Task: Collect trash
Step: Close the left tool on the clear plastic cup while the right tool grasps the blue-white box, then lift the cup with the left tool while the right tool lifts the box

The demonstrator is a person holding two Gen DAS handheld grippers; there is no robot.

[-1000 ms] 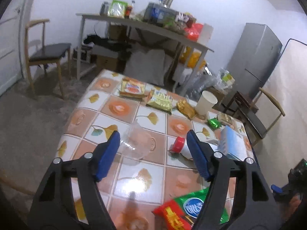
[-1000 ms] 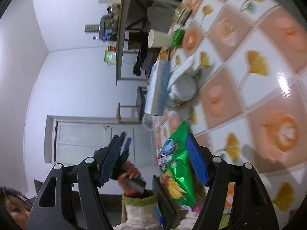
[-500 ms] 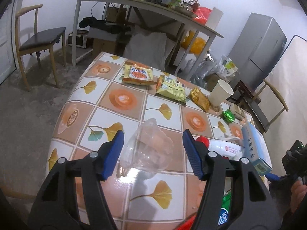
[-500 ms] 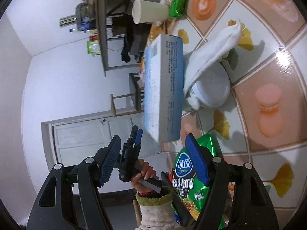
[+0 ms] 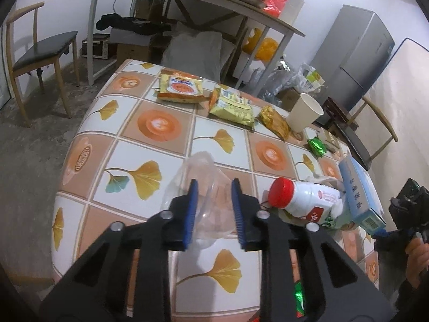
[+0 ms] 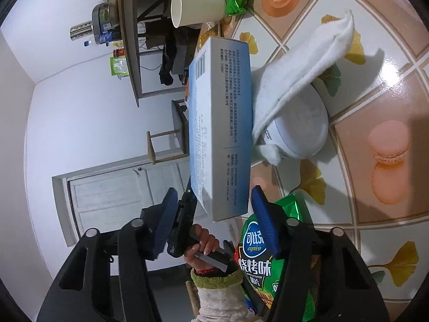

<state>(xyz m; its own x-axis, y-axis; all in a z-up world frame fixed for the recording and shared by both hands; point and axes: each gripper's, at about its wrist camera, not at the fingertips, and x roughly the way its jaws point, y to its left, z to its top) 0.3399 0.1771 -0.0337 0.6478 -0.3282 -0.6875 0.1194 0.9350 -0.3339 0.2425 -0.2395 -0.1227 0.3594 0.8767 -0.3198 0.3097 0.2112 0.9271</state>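
Closing on a crumpled clear plastic cup [image 5: 203, 201], the left gripper [image 5: 213, 209] has its blue pads narrow, one on each side of the cup body; pads look to touch the plastic, squeeze not finished. Cup lies on its side at the near part of the tiled-pattern table [image 5: 150, 145], long axis running away from the jaws, mouth toward far edge, so jaws straddle it crosswise. Good approach, judged.

Right gripper [image 6: 211, 220], jaws mid-wide and closing, near end of a pale blue cardboard box [image 6: 219, 123] between the pads; gaps show on both sides, so no grip yet. Box long axis runs straight out from jaws. Box stands on a long edge, just beside a white plastic bottle w/ red cap [image 5: 303, 201], bottle on its side w/ a white tissue [image 6: 303, 61] draped over it.

Under right jaws: green-and-red crisp bag [image 6: 257, 257], nearer right hand than left.

Farther out, count: 1 white paper cup [image 5: 304, 114], upright; 1 green foil wrapper [image 5: 316, 146]; 1 brown-gold wrapper [image 5: 274, 122]; 2 yellowish snack packets [image 5: 232, 104], side by side; 1 small pale pack by the green foil, detail too small.

Each hand nearer its own item. Most trash untouched.
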